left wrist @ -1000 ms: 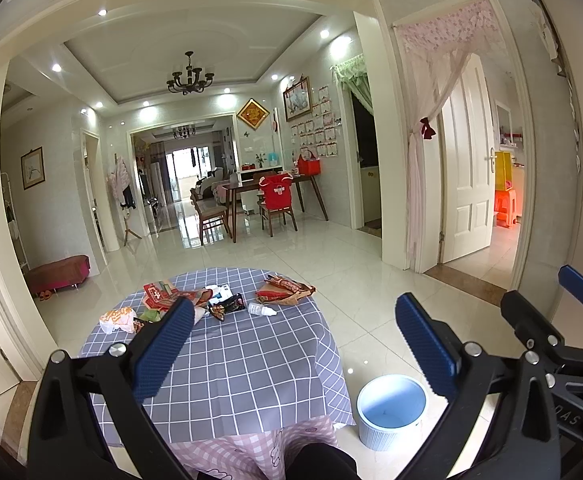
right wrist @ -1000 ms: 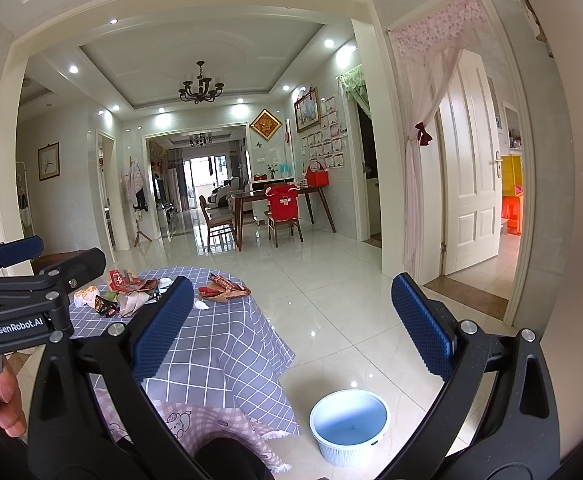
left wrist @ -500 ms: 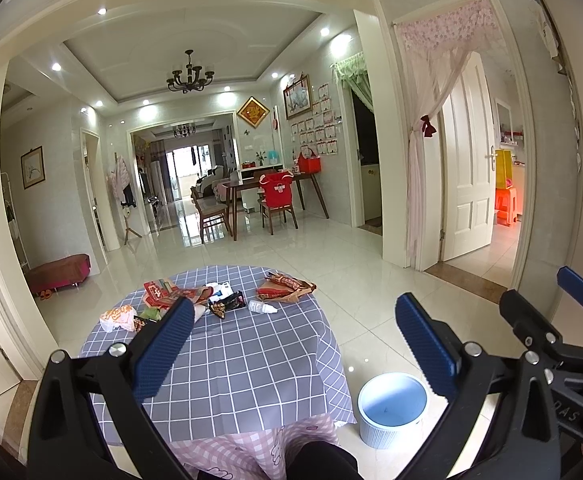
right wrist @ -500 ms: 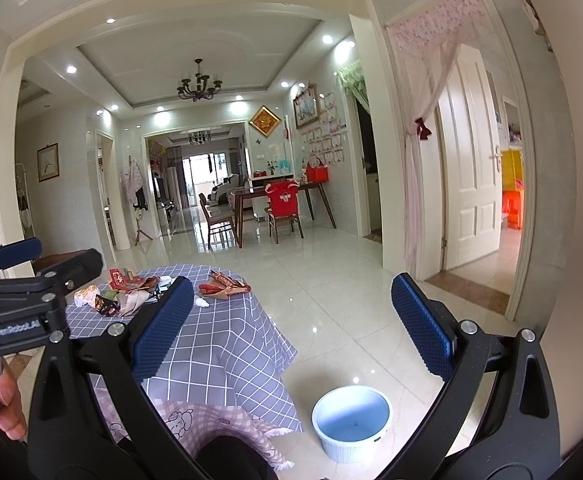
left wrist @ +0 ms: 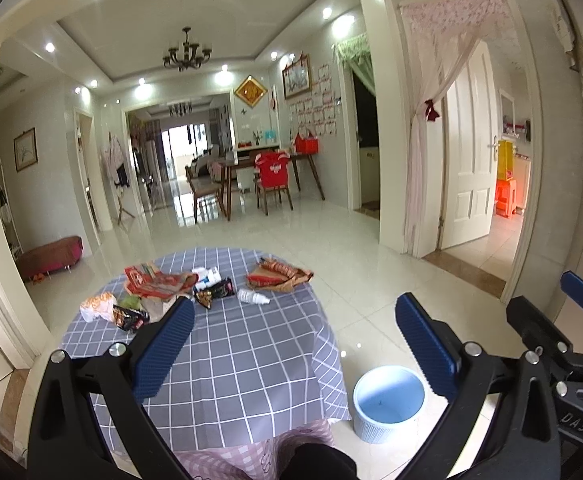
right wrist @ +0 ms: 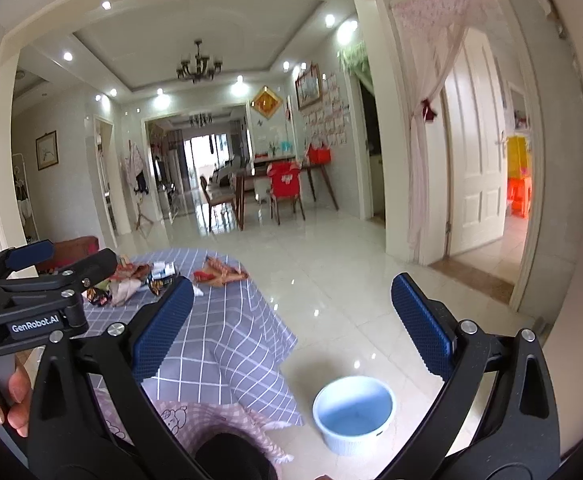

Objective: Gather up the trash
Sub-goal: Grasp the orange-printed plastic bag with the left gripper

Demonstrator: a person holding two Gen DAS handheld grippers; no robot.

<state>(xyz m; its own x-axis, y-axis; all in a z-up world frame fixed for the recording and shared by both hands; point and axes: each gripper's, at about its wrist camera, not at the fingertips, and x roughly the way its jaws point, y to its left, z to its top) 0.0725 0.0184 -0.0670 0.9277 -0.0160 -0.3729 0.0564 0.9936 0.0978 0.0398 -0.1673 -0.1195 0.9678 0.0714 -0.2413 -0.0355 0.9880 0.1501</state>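
Note:
Trash lies at the far side of a round table with a grey checked cloth point(left wrist: 243, 352): red snack wrappers point(left wrist: 157, 282), a brown and red wrapper point(left wrist: 279, 274), a dark packet point(left wrist: 215, 292), a small white bottle point(left wrist: 251, 297), an orange and white bag point(left wrist: 97, 306). A light blue bin point(left wrist: 387, 402) stands on the floor right of the table; it also shows in the right wrist view point(right wrist: 353, 412). My left gripper point(left wrist: 295, 344) is open and empty above the table's near side. My right gripper point(right wrist: 291, 332) is open and empty, over the table's right edge.
The glossy tiled floor point(left wrist: 371, 280) stretches beyond the table to a dining table with chairs point(left wrist: 259, 184). A white door point(left wrist: 471, 168) stands open at right. A red bench point(left wrist: 51, 252) sits by the left wall. A pink cloth point(right wrist: 179, 416) hangs under the checked one.
Both views have shifted slightly forward and down toward the table. Both grippers stay open and empty.

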